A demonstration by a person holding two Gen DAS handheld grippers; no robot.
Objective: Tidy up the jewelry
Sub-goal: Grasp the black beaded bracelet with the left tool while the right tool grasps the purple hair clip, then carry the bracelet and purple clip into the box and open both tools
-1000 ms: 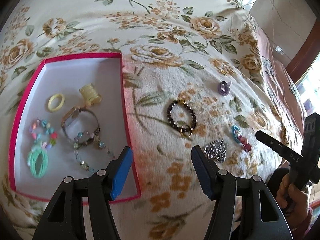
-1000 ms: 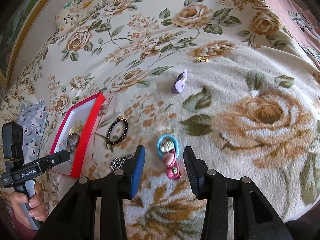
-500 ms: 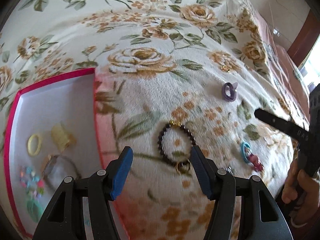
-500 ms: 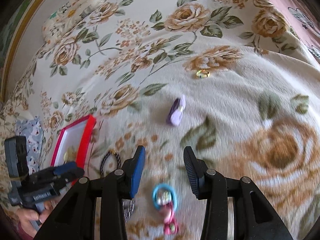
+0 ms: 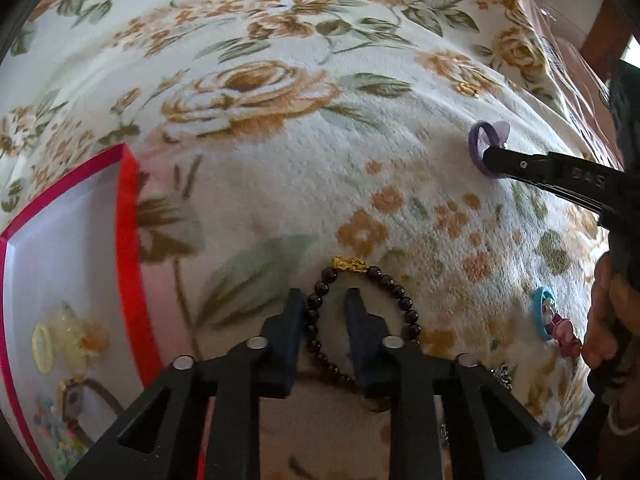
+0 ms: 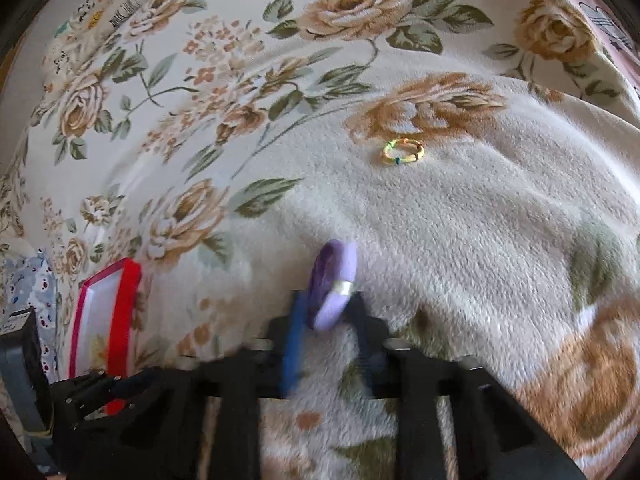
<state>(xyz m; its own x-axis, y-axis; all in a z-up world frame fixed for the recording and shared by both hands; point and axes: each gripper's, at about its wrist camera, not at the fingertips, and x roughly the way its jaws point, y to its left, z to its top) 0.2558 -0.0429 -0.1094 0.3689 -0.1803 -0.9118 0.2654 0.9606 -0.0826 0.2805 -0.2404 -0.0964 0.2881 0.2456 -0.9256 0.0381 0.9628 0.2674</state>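
A dark bead bracelet [image 5: 400, 298] with a gold charm lies on the floral blanket. My left gripper [image 5: 323, 302] is low over it, its jaws partly closed around the bracelet's left strand, not visibly clamped. A purple ring-shaped piece [image 6: 334, 282] stands on edge between the jaws of my right gripper [image 6: 326, 308], which are narrowed around it; the view is blurred. It also shows in the left wrist view [image 5: 482, 148]. A red-rimmed white tray [image 5: 128, 240] holding several pieces sits at left.
A small yellow-green elastic ring [image 6: 402, 151] lies farther back on the blanket. A blue and pink charm [image 5: 554, 322] and a silver chain piece [image 5: 502, 374] lie right of the bracelet. The tray also shows in the right wrist view [image 6: 120, 312].
Both grippers moved forward and down. The left one narrowed its jaws around the bracelet's strand. The right one passed the blue charm and narrowed around the purple piece.
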